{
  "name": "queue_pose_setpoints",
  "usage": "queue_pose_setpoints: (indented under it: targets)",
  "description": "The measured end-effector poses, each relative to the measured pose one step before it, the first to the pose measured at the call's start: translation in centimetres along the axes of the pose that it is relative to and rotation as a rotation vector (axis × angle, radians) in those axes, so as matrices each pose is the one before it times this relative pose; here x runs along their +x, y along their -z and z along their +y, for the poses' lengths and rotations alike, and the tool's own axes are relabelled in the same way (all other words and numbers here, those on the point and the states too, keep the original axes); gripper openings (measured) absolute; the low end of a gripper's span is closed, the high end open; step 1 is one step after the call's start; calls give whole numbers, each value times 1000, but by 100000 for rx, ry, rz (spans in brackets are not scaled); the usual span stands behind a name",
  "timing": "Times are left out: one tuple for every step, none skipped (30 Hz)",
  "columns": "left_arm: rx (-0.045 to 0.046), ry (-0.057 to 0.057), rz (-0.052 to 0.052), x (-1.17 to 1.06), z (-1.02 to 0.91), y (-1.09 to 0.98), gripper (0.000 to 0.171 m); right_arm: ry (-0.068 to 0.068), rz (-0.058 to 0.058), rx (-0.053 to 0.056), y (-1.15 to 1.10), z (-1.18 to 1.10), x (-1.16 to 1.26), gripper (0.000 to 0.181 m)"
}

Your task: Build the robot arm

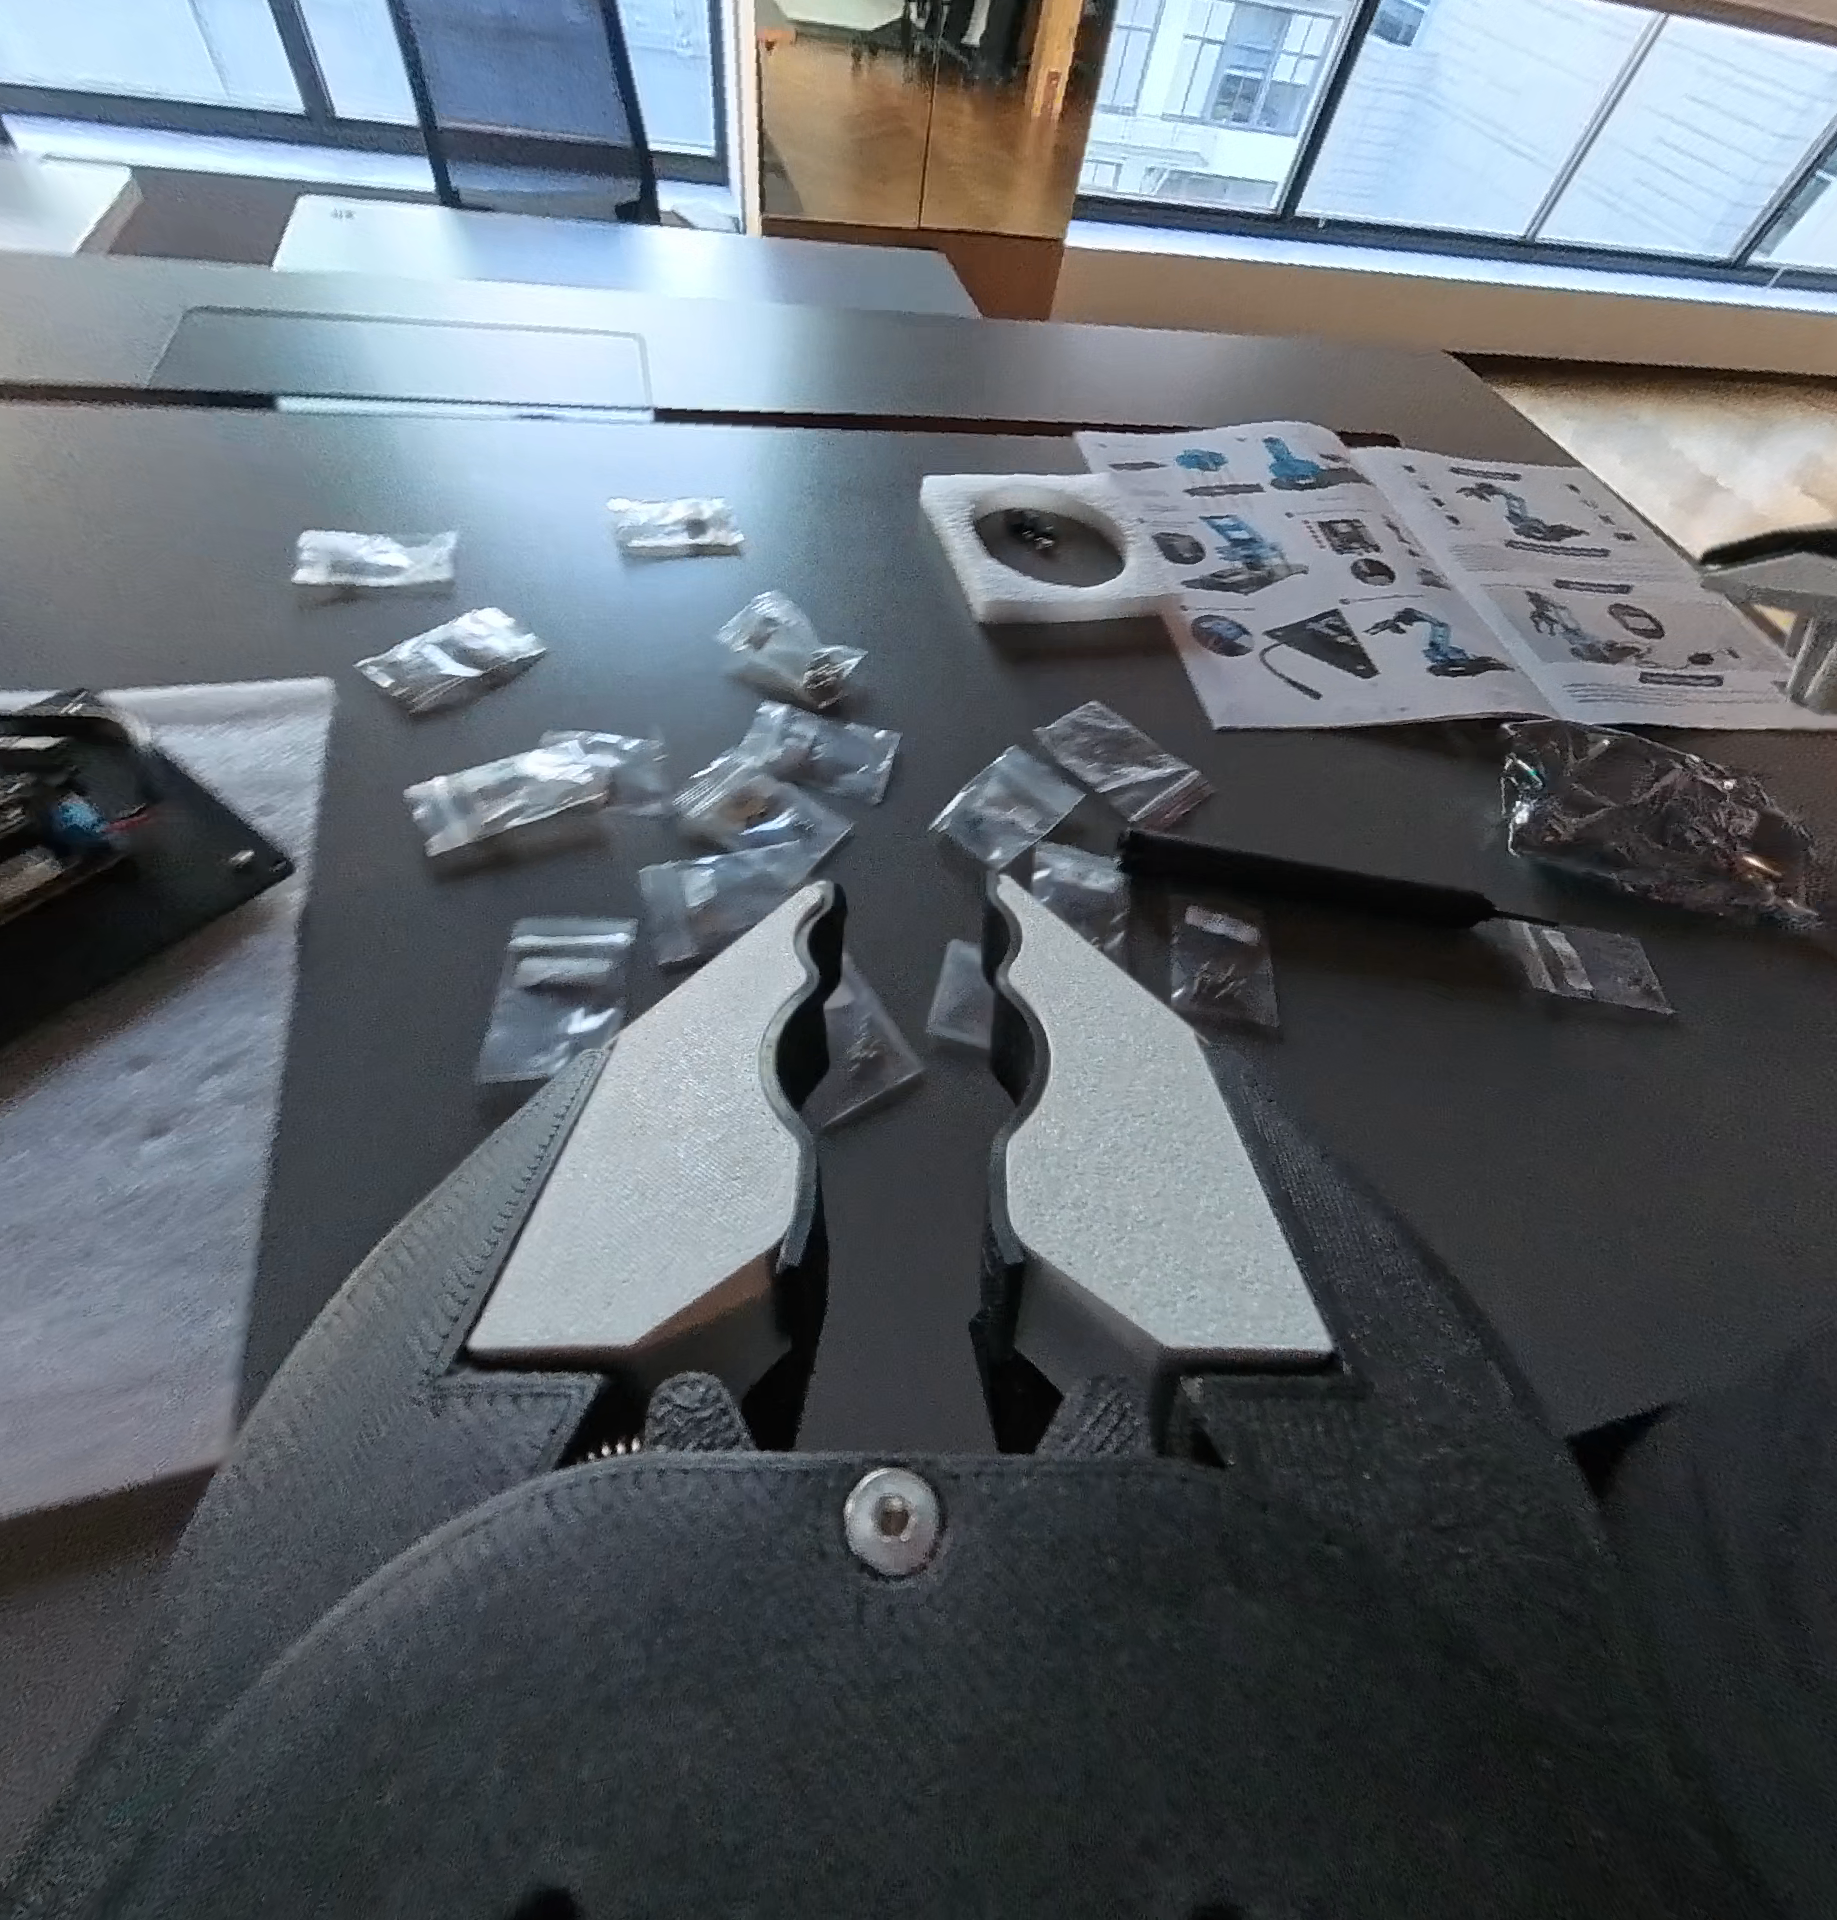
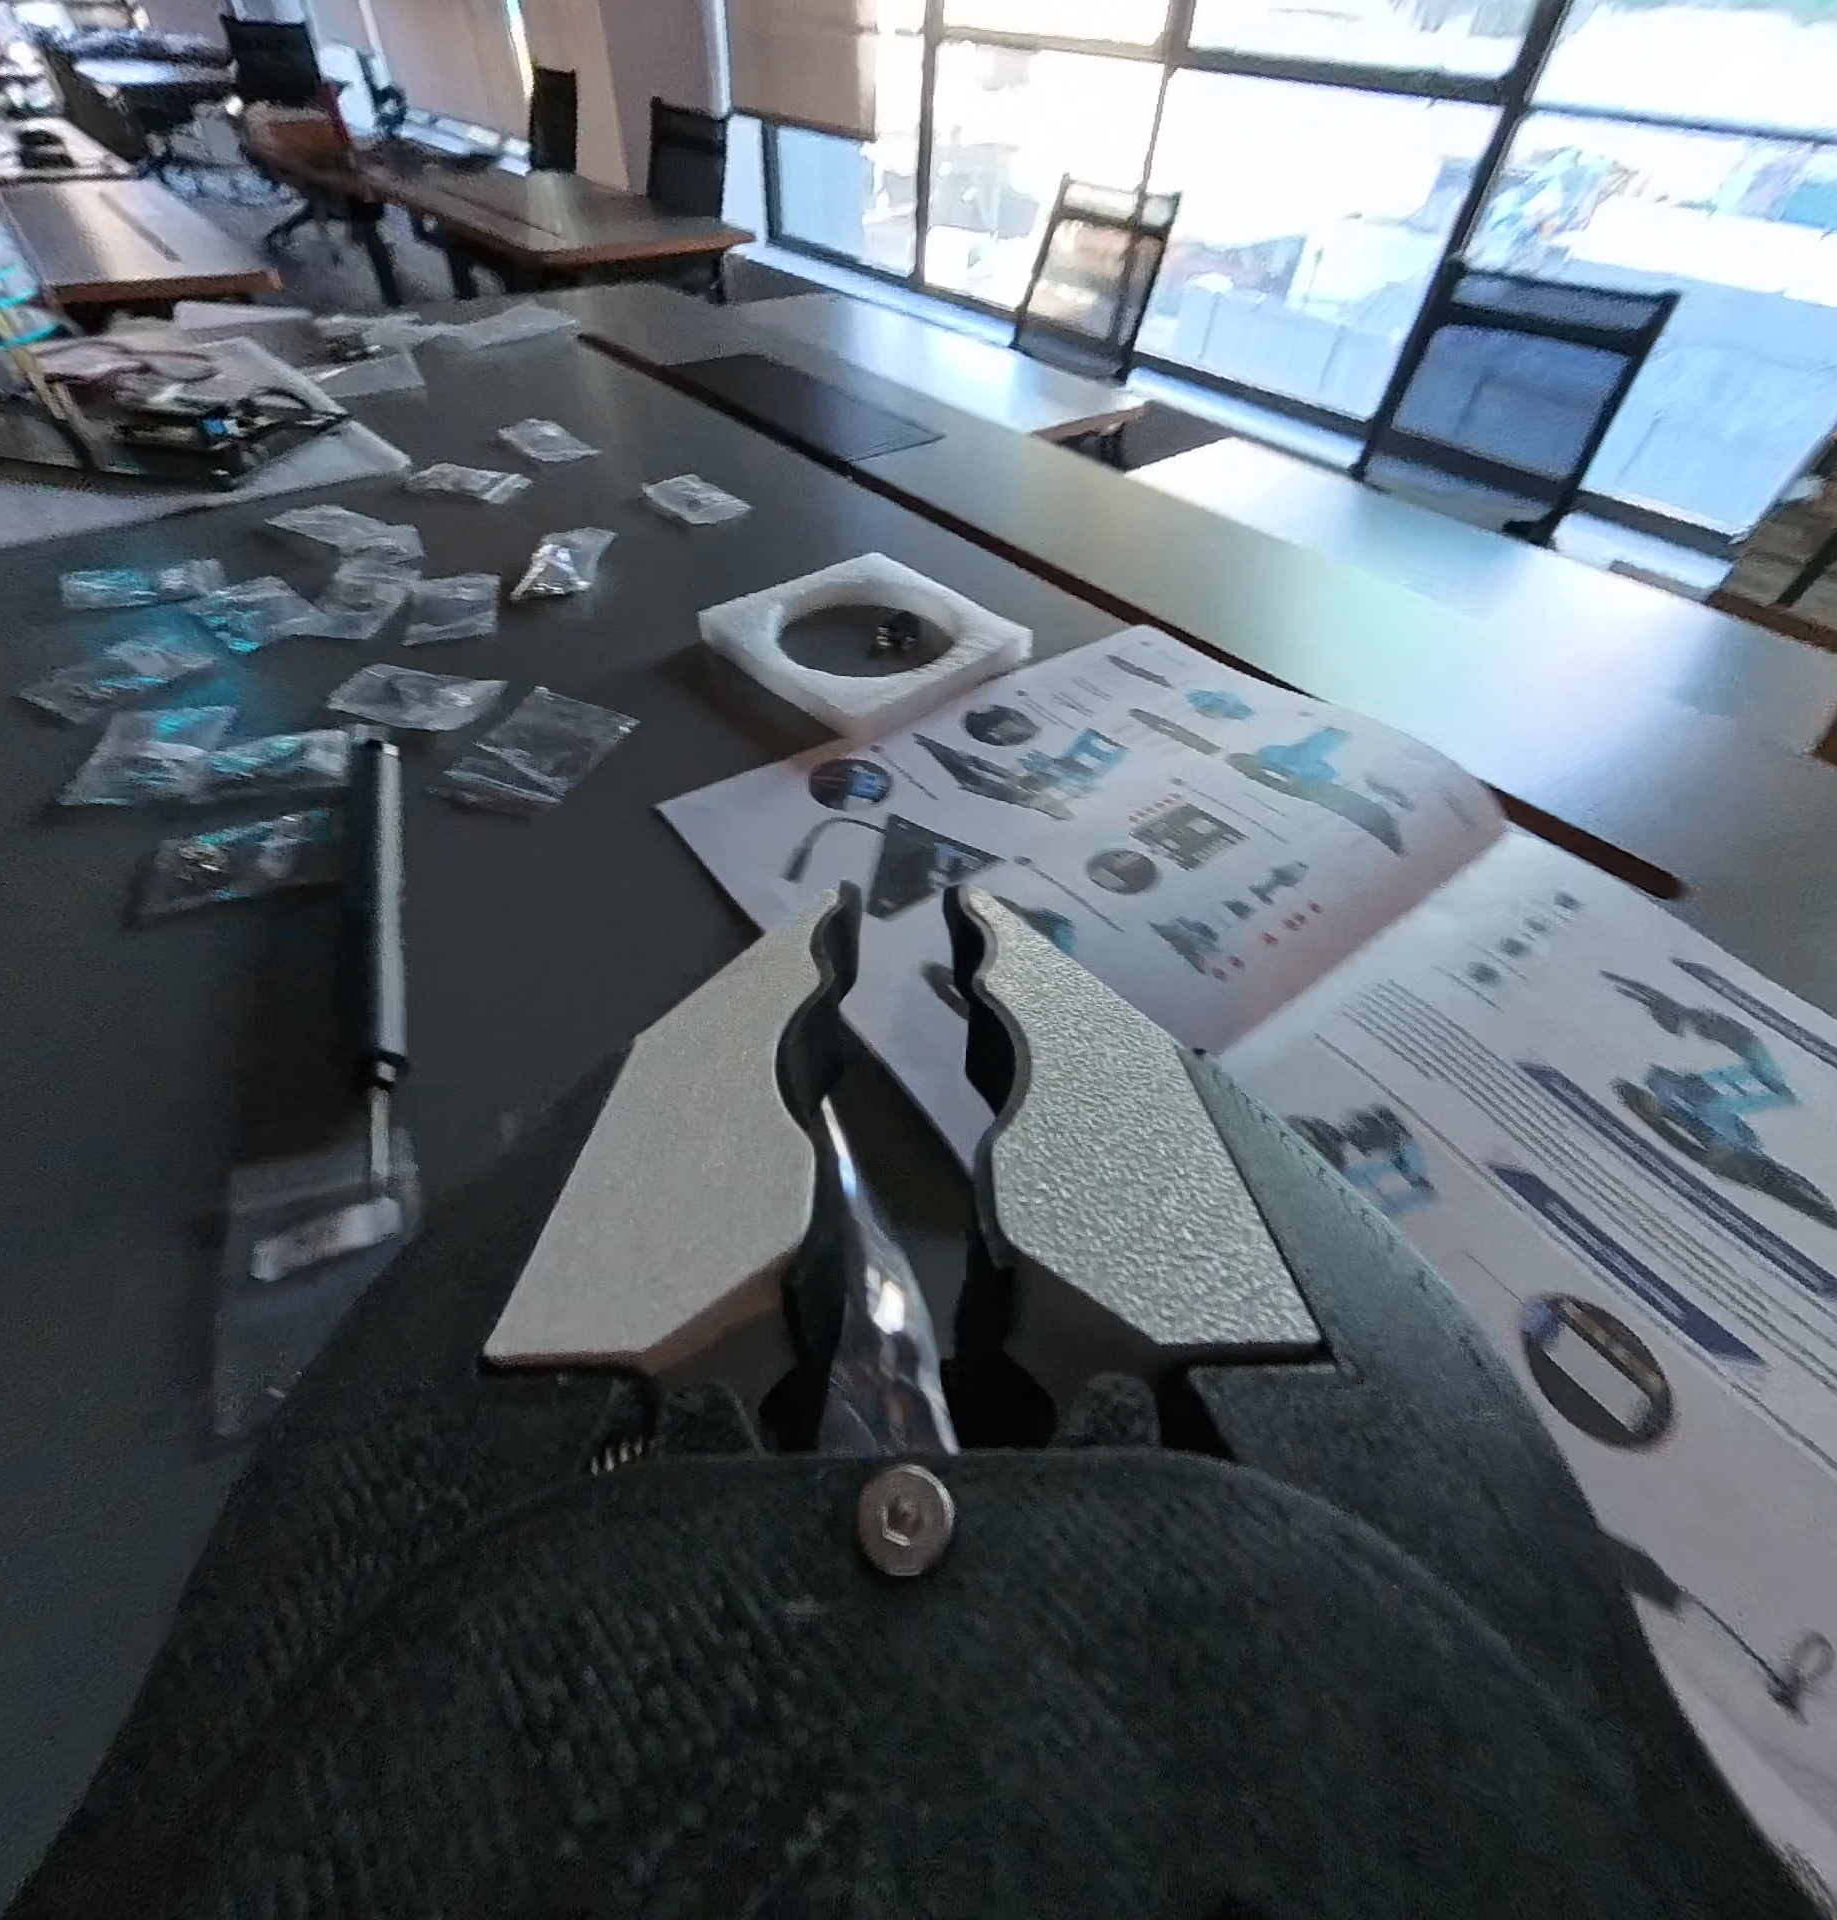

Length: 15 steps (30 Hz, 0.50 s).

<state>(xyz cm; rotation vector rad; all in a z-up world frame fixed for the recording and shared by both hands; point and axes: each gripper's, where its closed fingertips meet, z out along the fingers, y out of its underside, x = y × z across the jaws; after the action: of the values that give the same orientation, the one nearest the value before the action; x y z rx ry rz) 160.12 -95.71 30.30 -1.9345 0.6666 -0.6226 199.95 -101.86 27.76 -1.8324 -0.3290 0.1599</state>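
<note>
On a dark tabletop (image 1: pixel 540 457) strewn with kit parts, one black electronics board (image 1: pixel 93 821) lies at the far left of the left wrist view, on one white foam sheet (image 1: pixel 114 1039). Rightward, small clear bags (image 1: pixel 524 790) are scattered over the middle; at least fifteen can be counted, though blur hides their contents. The left claw (image 1: pixel 914 904) hangs released at lower centre above the nearest bags, its two silver fingers (image 1: pixel 685 1143) well apart and gripping nothing. Just right of it lies one slim black hand tool (image 1: pixel 1309 883), its tip resting on a bag. At upper right sit one white foam square (image 1: pixel 955 509) with a round hole holding a few dark bits, and one open illustrated booklet (image 1: pixel 1413 592), two pages showing, overlapping the foam's edge. One large crumpled clear bag (image 1: pixel 1662 821) lies below the booklet, near the right edge.

In the right wrist view, the tool lies at left among the bags, the foam square at centre, the booklet at right. The right claw (image 2: pixel 898 904) hovers over the booklet's lower left corner, its fingers narrowly parted. Shiny clear plastic (image 2: pixel 872 1320) shows in the gap near the base; whether it is pinched cannot be told.
</note>
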Motion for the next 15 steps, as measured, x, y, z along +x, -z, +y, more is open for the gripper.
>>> queue_pose_setpoints:
  targets:
    - [-961, 1891, 298, -1129, 120, 791, 24, -163, -4658, -2337, -830, -846, -1368, 19]
    - [-1728, 1868, 39, -1238, 245, 715, 24, -241, -7648, -2968, -1042, -808, -1909, 22]
    - [-1950, 1258, 268, -1252, 257, 655, 25, -690, -9426, -3309, -1264, -776, -2220, 25]
    - [-1772, 349, 594, -1214, 226, 601, 26, 97, -10071, -1841, -1443, -956, -2370, 27]
    - [-980, -746, -177, -1310, 99, 607, 26, 1390, -9063, -783, -1627, -1098, -2231, 28]
    - [112, -1143, -1435, -1496, -6, 584, 26, 2561, -6268, 39, -1793, -1254, -1778, 28]
    - [223, -697, -852, -1456, 10, 465, 26, 2847, -4475, 602, -1992, -1357, -1424, 28]
    - [-842, 103, 527, -1337, 185, 287, 28, 1323, -4944, 364, -2230, -1297, -1300, 28]
    - [-2207, 322, 1519, -1262, 399, 111, 31, -1215, -5895, -83, -2463, -1203, -1164, 30]
    - [-2457, -126, 1142, -1374, 448, -10, 31, -1918, -6133, 825, -2587, -1314, -1004, 30]
    - [-1843, -616, -132, -1590, 393, -85, 32, -1475, -5112, 2620, -2653, -1520, -682, 30]
    - [-1566, -465, -658, -1619, 370, -141, 33, -2746, -5044, 2385, -2759, -1376, -385, 31]
    - [-1366, -590, 563, -1311, 351, -150, 35, -4239, -6914, 1263, -2822, -1098, -316, 34]
    - [-1065, -1472, 1213, -1078, 272, -90, 36, -4074, -6738, 304, -2737, -877, 68, 36]
    - [-82, -2162, 48, -1077, 119, 0, 35, -1970, -4171, 134, -2567, -767, 647, 36]
